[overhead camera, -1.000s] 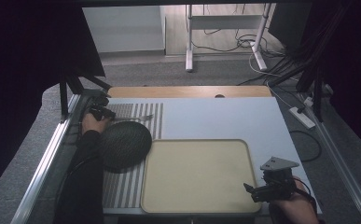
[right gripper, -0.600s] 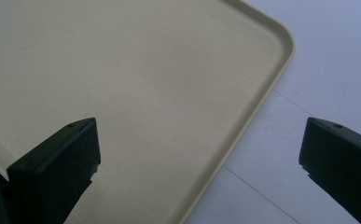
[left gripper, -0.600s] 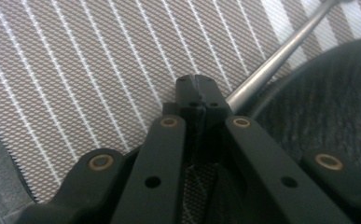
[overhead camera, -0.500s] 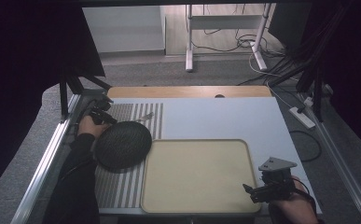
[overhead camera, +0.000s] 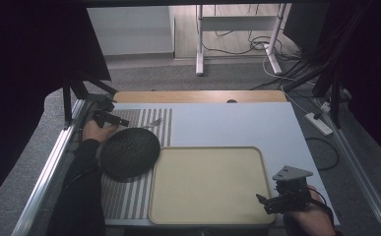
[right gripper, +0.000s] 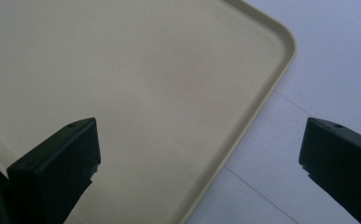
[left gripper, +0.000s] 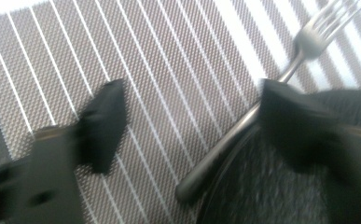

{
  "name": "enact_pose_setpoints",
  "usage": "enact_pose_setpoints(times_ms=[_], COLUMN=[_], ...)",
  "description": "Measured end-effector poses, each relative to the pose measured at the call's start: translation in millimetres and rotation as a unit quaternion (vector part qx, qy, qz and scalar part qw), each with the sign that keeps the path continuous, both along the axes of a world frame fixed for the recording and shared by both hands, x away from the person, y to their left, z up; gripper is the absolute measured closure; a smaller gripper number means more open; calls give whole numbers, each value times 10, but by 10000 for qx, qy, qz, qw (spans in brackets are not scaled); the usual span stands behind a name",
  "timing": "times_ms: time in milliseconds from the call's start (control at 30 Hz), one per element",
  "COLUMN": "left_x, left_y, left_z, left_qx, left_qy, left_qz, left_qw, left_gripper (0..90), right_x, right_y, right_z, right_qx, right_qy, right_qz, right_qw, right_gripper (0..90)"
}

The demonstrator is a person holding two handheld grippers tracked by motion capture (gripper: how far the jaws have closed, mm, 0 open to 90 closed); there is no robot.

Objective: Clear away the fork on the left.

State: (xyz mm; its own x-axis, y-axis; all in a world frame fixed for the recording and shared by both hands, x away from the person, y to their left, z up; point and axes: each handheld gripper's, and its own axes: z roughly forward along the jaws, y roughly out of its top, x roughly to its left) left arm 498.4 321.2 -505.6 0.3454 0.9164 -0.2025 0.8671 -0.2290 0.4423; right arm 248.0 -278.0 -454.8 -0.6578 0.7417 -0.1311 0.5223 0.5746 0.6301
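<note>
Left gripper [overhead camera: 110, 118]: at the far left of the table, over the far end of the striped placemat, held in the person's left hand; its jaws have just been opening and now stand wide apart. In the left gripper view [left gripper: 190, 109] nothing is clamped between them: bare mat shows in the gap, and the fork's handle runs up beside the right jaw.

Fork [left gripper: 243, 121]: lies flat on the placemat, tines toward the far right, handle end just at the rim of the dark plate; in the high view [overhead camera: 152, 122] it shows as a thin pale streak just beyond the plate.

Dark plate [overhead camera: 129, 152]: round, black, textured; rests on the placemat at the left, its right edge just beside the tray's far left corner. Its rim fills the lower right of the left gripper view [left gripper: 271, 186], blurred.

Striped placemat [overhead camera: 129, 196]: grey with white lines, runs near to far along the table's left side.

Tray [overhead camera: 207, 187]: beige, rounded corners, nothing on it, near centre of the table, to the right of the placemat.

Right gripper [overhead camera: 268, 201]: at the near right, at the tray's near right corner, held in the right hand; the jaws are spread wide and hold nothing. In the right gripper view [right gripper: 199, 149] one jaw is over the tray [right gripper: 122, 93], the other over the pale table [right gripper: 318, 56].
</note>
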Motion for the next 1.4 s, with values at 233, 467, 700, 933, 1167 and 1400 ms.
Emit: enact_pose_setpoints(times_ms=[233, 467, 700, 933, 1167, 1400], left_x=[38, 130, 242, 311, 301, 275], left_y=[-163, -476, -799, -923, -872, -718], left_z=[17, 0, -83, -188, -192, -122], left_qx=[-15, 120, 564, 866, 904, 843], left_qy=[-171, -191, 2, 211, 144, 64], left_qz=[-307, -719, -926, -997, -989, -994], left_qw=[9994, 9972, 9941, 9910, 9909, 9915], left_gripper=[24, 0, 0, 0, 103, 500], right_x=[-1, 2, 1, 2, 1, -1], right_y=[0, -12, -12, -14, -13, -9], right_z=[1, 5, 4, 3, 3, 2], right_qx=[5, 56, 53, 60, 52, 31], right_qy=[-3, -5, -4, 0, -1, -8], right_qz=[0, -17, 0, 9, 12, 22], right_qw=[10000, 10000, 10000, 10000, 10000, 10000], right_gripper=[0, 0, 0, 0, 0, 0])
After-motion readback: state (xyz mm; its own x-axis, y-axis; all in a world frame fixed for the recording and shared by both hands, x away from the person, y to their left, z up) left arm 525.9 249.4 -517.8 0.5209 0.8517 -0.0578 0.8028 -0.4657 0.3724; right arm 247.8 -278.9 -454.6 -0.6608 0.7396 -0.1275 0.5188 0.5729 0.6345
